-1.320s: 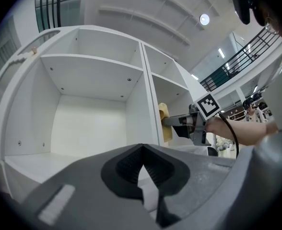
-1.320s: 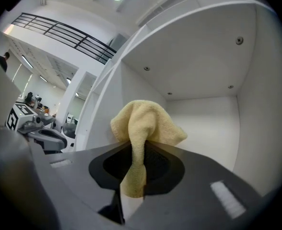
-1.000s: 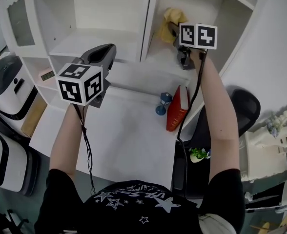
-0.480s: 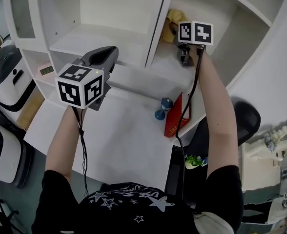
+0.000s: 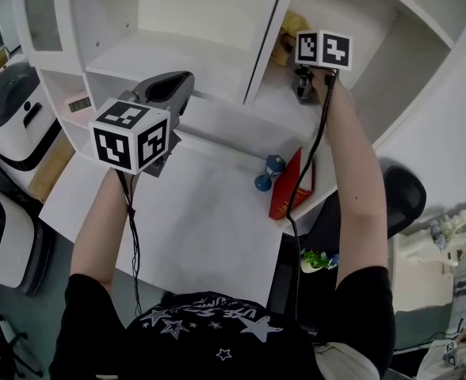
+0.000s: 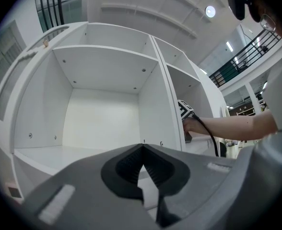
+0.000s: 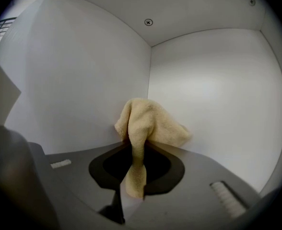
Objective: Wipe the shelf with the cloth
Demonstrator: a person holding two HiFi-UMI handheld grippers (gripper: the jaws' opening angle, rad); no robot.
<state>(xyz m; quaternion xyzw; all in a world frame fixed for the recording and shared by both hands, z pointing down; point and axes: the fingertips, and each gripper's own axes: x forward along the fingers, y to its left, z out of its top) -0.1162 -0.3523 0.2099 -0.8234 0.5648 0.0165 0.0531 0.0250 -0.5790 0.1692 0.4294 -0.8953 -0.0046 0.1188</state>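
The yellow cloth [image 7: 146,121] hangs bunched from my right gripper [image 7: 131,145], which is shut on it. In the head view this gripper [image 5: 290,58] reaches into the right compartment of the white shelf [image 5: 217,125]. It holds the cloth [image 5: 284,42] near the back left corner, partly hidden by the partition. My left gripper [image 5: 181,81] hovers in front of the left compartment. In the left gripper view its jaws [image 6: 142,150] meet with nothing between them, and they face that bare compartment.
A red book [image 5: 292,184] and a blue dumbbell [image 5: 266,172] sit on the white desk [image 5: 193,220] below the shelf. A small clock [image 5: 78,102] rests in a lower left cubby. A white appliance [image 5: 7,121] stands left, and a black chair [image 5: 399,192] right.
The view has shifted a little. My right gripper has edged slightly deeper into the right compartment with the cloth. The left gripper has barely moved.
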